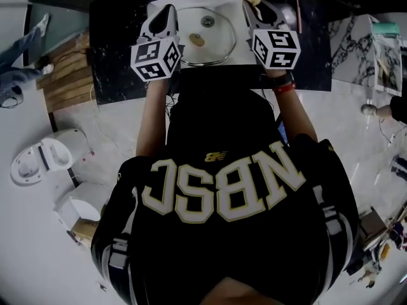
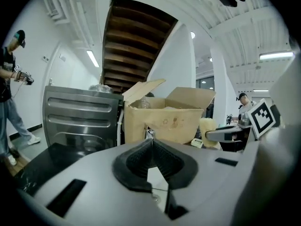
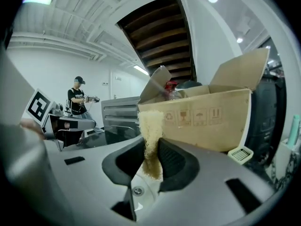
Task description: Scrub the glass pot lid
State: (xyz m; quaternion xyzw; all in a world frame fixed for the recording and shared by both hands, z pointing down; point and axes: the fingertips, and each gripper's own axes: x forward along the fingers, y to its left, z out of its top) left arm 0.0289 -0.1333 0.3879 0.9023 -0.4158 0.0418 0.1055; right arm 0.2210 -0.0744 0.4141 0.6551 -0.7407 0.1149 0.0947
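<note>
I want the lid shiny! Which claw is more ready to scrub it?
Right. The right claw grips the yellowish scrubber, while the left claw is shut on nothing. The glass lid lies in the sink.

My left gripper (image 1: 169,10) and right gripper (image 1: 252,6) are pale grey plastic shells. Each carries a white marker cube (image 1: 156,58) printed with black square patterns. Their pads (image 2: 135,161) are black ribbed rubber, with a small silver screw (image 3: 137,190) set below them and dark rectangular slots (image 2: 66,197) cut into the housing. I wear a black short-sleeved jersey (image 1: 222,132) with big cream letters NBSC (image 1: 222,189), a small yellow logo (image 1: 215,156) and grey-and-white stripes (image 1: 116,259) at the shoulders. A black watch (image 1: 278,79) and a red band (image 1: 285,88) circle my right wrist.
</note>
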